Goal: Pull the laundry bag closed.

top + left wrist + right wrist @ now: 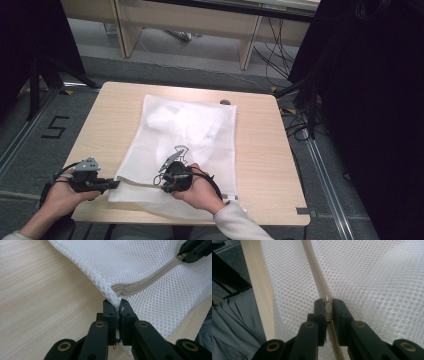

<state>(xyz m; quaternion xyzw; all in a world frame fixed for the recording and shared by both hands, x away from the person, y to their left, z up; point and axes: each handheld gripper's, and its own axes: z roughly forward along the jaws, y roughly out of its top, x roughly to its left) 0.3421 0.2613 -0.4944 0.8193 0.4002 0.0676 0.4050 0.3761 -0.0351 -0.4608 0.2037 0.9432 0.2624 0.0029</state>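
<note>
Claws first: the left claw (pixel 117 306) is clenched on the corner of a white mesh laundry bag (pixel 187 145), right where its zipper (pixel 147 278) begins, and the right claw (pixel 329 305) is clenched on the zipper pull (pixel 327 307) further along the same seam. The bag lies flat on the desk (pixel 260 150), spreading away ahead of both claws, its long axis running from the near edge toward the far one. The zipper runs crosswise along the near hem, from the left claw over to the right. This looks like the zipping step: one claw anchors the corner, the other works the slider. Next move, I judge, calls for a steady pull along the zipper line while the left keeps the mesh taut.
</note>
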